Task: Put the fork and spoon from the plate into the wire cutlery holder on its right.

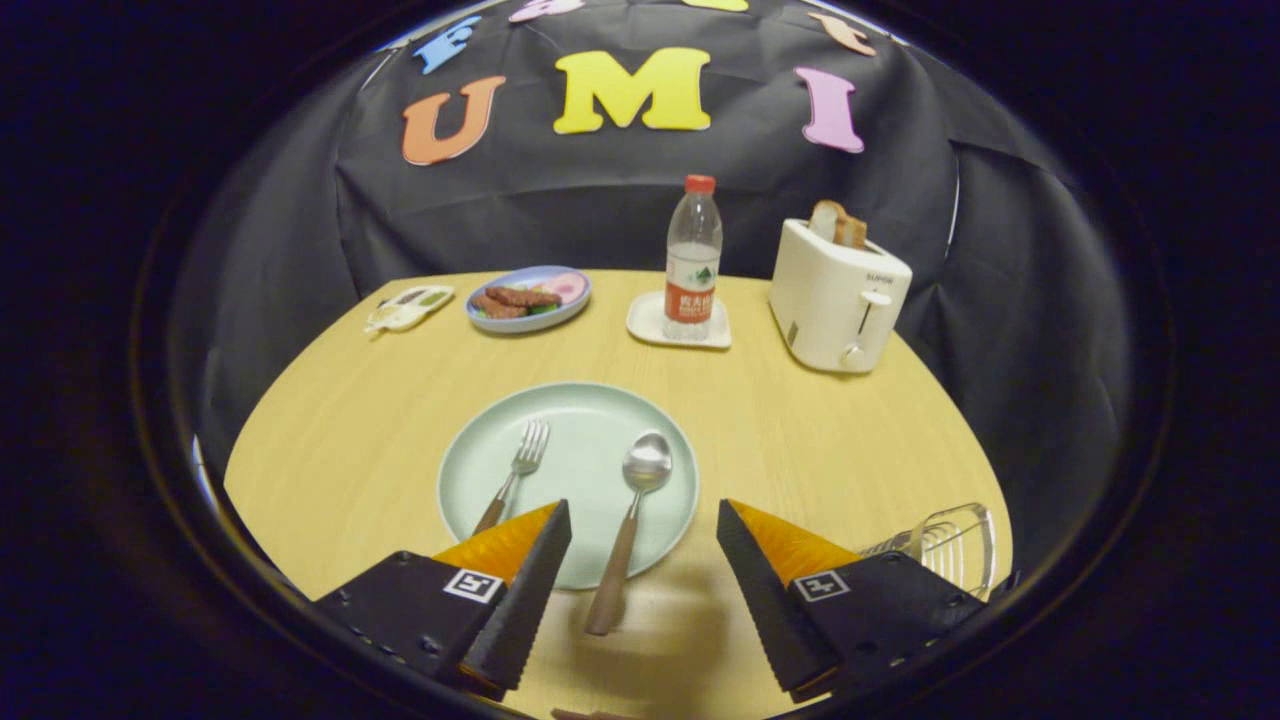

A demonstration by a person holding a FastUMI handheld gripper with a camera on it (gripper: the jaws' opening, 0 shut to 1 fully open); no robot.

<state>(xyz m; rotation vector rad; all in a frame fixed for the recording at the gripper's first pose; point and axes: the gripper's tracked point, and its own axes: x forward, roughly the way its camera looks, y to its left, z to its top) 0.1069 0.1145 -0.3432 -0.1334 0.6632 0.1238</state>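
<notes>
Wood-handled spoon (630, 530) between spread jaws, untouched

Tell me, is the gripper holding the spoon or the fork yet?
No, nothing is held. The gripper is open; the spoon lies between its fingers, untouched, and the fork rests on the plate.
</notes>
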